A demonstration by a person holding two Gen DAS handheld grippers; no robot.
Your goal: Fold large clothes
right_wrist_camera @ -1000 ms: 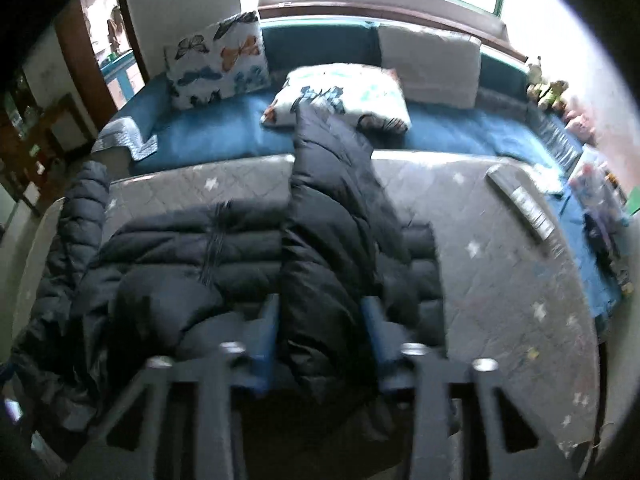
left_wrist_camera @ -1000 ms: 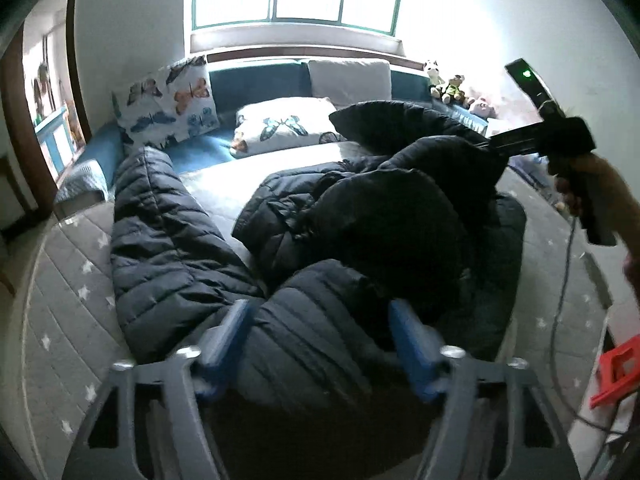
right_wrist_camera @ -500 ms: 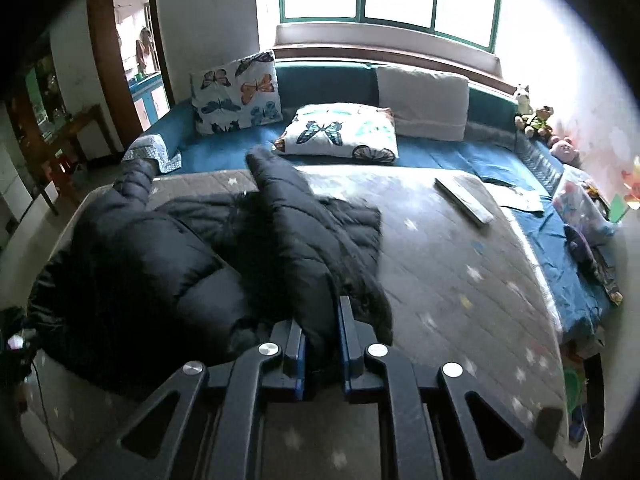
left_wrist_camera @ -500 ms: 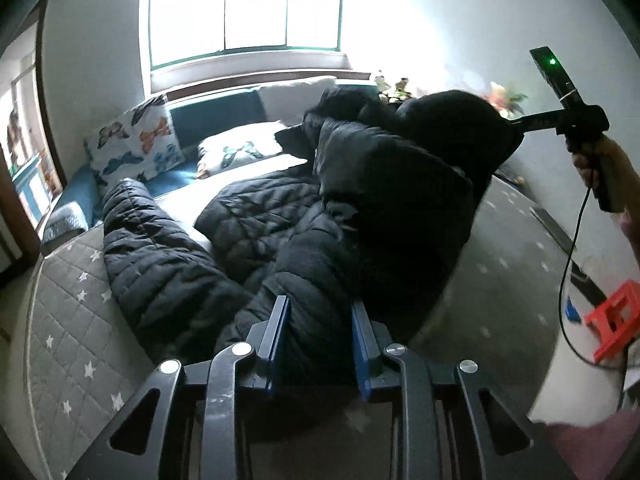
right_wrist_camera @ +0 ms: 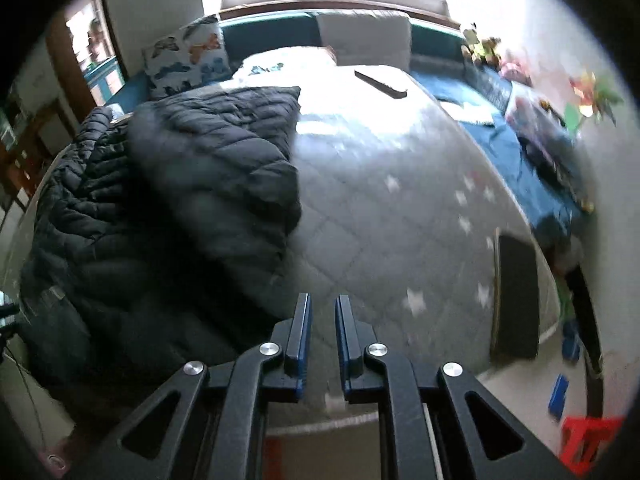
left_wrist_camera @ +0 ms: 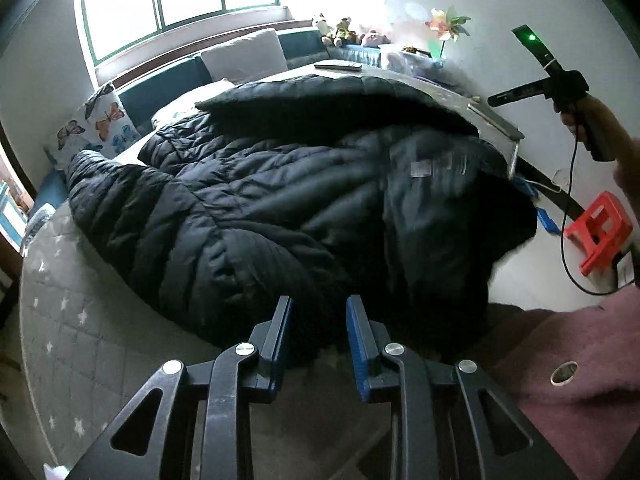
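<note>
A large black puffer jacket [left_wrist_camera: 280, 200] lies spread on the grey star-quilted bed [left_wrist_camera: 60, 320], its right part hanging past the bed edge. My left gripper [left_wrist_camera: 318, 330] is at the jacket's near hem, jaws slightly apart with dark fabric between them. In the right wrist view the jacket [right_wrist_camera: 180, 200] lies on the left of the bed [right_wrist_camera: 400, 220]. My right gripper [right_wrist_camera: 322, 330] is just right of it, jaws narrowly apart with nothing between them. The right gripper also shows at the far right of the left wrist view [left_wrist_camera: 560, 88], raised above the jacket.
Butterfly pillows [left_wrist_camera: 96, 128] and a white pillow [left_wrist_camera: 244, 56] lie at the head of the bed. A flat dark object [right_wrist_camera: 380, 82] lies on the bed. A red stool [left_wrist_camera: 600, 228] stands on the floor. Toys [right_wrist_camera: 484, 48] line the window side.
The right gripper let go of the jacket and drew away to the right. The raised jacket dropped and now lies spread flatter on the bed. The left gripper stays at the hem.
</note>
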